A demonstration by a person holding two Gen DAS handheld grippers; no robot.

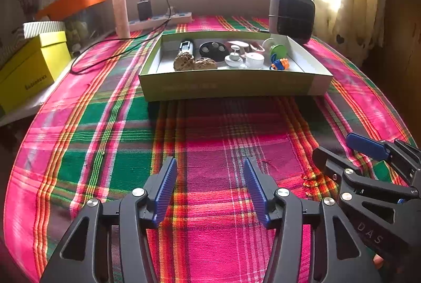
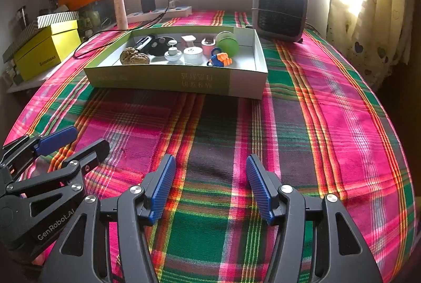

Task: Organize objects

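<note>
A shallow green-and-white box (image 1: pixel 231 85) (image 2: pixel 173 80) stands on the plaid cloth ahead of both grippers. It holds two walnuts (image 1: pixel 194 62) (image 2: pixel 134 56), a black pen-like item (image 1: pixel 186 45), a black round disc (image 1: pixel 213 48), white round pieces (image 1: pixel 254 59) (image 2: pixel 193 54), a green ball-like item (image 2: pixel 227 45) and a blue-and-orange toy (image 1: pixel 279 64) (image 2: pixel 219 59). My left gripper (image 1: pixel 210 172) hovers open over bare cloth, nothing between its blue pads. My right gripper (image 2: pixel 210 167) is open too, beside it and empty.
A grey heater (image 1: pixel 292 15) (image 2: pixel 280 10) stands behind the box on the right. At the left are a yellow box (image 1: pixel 31 67) (image 2: pixel 47 51), an orange tray (image 1: pixel 76 0), a power strip with a black charger (image 2: pixel 158 10) and its cable. A curtain (image 2: pixel 368 6) hangs at right.
</note>
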